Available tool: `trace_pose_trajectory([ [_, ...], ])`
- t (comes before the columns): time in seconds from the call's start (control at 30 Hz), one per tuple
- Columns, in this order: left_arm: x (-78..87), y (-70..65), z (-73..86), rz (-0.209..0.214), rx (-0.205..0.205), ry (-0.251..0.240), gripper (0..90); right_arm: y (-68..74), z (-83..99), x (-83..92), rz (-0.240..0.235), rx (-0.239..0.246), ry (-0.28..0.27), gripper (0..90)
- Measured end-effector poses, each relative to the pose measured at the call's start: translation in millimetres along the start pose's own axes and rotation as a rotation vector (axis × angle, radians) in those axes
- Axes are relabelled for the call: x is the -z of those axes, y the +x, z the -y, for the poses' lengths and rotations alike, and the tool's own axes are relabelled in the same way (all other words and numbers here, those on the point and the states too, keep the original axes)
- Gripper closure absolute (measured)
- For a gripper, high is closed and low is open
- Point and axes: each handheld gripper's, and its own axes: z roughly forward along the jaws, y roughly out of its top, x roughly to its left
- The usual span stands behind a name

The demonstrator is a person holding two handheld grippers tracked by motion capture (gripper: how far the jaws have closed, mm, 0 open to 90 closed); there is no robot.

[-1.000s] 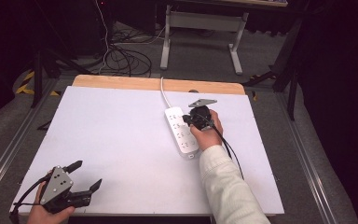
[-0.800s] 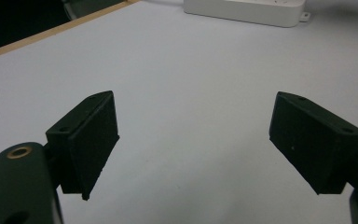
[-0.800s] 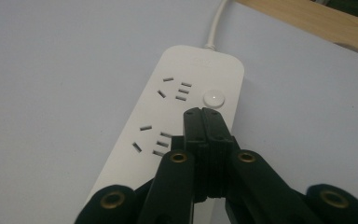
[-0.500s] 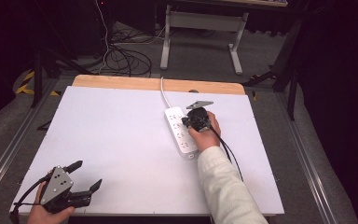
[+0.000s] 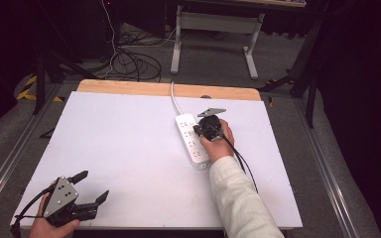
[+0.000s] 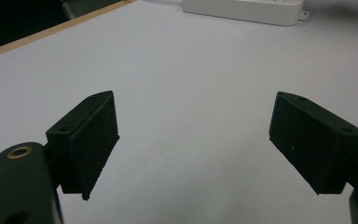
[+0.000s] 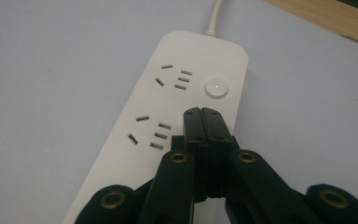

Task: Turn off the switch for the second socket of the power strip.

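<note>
A white power strip [image 5: 191, 140] lies on the white table, right of centre, its cord running off the far edge. In the right gripper view the strip [image 7: 168, 107] shows two socket groups and a round white button [image 7: 216, 87]. My right gripper [image 7: 203, 113] is shut with nothing between its jaws, its tips over the strip just short of the button. From above, that gripper [image 5: 198, 129] sits on the strip's right side. My left gripper [image 5: 93, 187] is at the table's near left corner, open and holding nothing; its pads [image 6: 95, 140] stand wide apart over bare table.
The white board [image 5: 119, 148] rests on a wooden top whose far edge [image 5: 129, 88] shows. Cables [image 5: 129, 59] and a metal desk frame [image 5: 213, 34] stand on the floor beyond. Metal rails run along both sides of the table.
The right gripper has crept slightly toward the far end of the strip. The left gripper has stayed put.
</note>
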Motion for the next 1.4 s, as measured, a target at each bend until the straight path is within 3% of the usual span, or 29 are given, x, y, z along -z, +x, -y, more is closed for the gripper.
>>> trace_pose_trajectory([
  [0.83, 0.5, -0.3, -0.3, 0.004, 0.001, -0.003, 16.1, 2.8, 3.1, -2.4, 0.017, -0.005, -0.003, 90.0],
  [1.4, 0.3, -0.5, -0.2, 0.007, -0.001, -0.001, 16.1, 2.5, 3.7, -2.8, 0.011, -0.047, 0.003, 90.0],
])
